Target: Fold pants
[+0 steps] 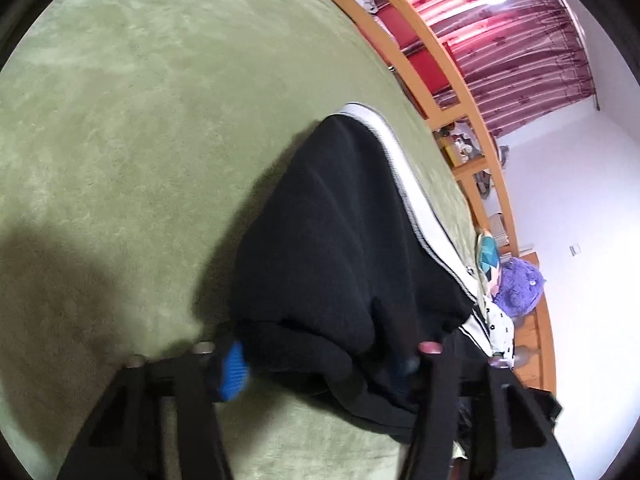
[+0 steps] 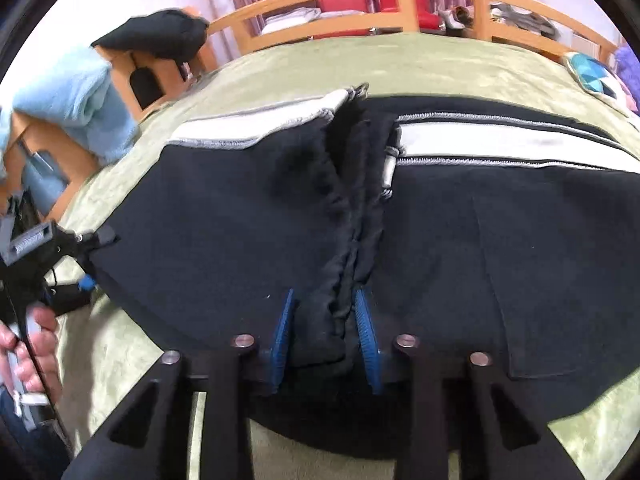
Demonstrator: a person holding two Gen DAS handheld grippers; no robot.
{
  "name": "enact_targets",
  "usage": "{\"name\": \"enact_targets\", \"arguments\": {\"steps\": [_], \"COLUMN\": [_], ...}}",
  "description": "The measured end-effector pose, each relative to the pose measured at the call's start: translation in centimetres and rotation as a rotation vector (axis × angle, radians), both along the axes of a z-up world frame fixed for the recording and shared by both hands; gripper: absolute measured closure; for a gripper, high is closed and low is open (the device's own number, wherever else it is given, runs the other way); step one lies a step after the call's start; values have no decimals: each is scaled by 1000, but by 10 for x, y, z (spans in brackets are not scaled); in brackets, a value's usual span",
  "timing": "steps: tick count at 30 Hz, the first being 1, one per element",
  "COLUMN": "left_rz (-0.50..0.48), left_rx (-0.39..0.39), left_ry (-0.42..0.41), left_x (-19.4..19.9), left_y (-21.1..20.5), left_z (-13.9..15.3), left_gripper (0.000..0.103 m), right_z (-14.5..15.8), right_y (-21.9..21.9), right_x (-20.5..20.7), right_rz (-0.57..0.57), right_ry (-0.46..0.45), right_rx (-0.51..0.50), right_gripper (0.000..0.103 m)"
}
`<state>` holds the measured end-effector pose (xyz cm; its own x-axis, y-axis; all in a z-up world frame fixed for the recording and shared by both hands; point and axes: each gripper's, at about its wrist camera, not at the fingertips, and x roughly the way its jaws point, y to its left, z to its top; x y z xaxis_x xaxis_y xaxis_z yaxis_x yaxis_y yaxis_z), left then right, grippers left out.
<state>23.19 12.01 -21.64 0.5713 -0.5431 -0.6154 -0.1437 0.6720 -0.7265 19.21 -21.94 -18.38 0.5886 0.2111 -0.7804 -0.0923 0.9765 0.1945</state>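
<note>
Black pants w/ white stripe lie on the green bedspread. Right gripper straddles the bunched ridge, pads just apart, releasing; left gripper pinches the hem. Keep edges aligned, pull taut.

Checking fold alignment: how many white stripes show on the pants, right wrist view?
2. Left stripe, left of the bunched middle; right stripe, right of it; both on the far edge of the pants. Others may be hidden underneath.

Black pants with white side stripe, green bedspread, striped pink curtains
</note>
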Motion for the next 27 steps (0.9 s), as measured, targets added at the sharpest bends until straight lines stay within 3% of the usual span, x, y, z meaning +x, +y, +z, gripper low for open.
{"name": "enact_targets", "arguments": {"steps": [1, 6, 10, 14, 18, 27], "left_rz": [-13, -64, -89, -124, -177, -274], "left_rx": [14, 149, 204, 279, 368, 464], "left_ry": [-20, -139, -210, -269, -354, -443], "left_x": [-3, -7, -8, -11, -22, -35], "left_y": [-3, -22, -35, -59, -91, -182], "left_z": [6, 50, 86, 120, 154, 204], "left_gripper": [68, 75, 77, 77, 77, 77], "right_z": [-1, 9, 23, 42, 54, 86], "right_y": [-1, -12, -24, -44, -88, -158], "right_x": [0, -3, -11, -23, -34, -59], "right_rz": [-4, 14, 12, -21, -70, -161], "right_ry": [-2, 30, 5, -39, -42, -94], "right_rx": [0, 48, 37, -24, 19, -12], "right_gripper": [75, 74, 64, 64, 64, 64]}}
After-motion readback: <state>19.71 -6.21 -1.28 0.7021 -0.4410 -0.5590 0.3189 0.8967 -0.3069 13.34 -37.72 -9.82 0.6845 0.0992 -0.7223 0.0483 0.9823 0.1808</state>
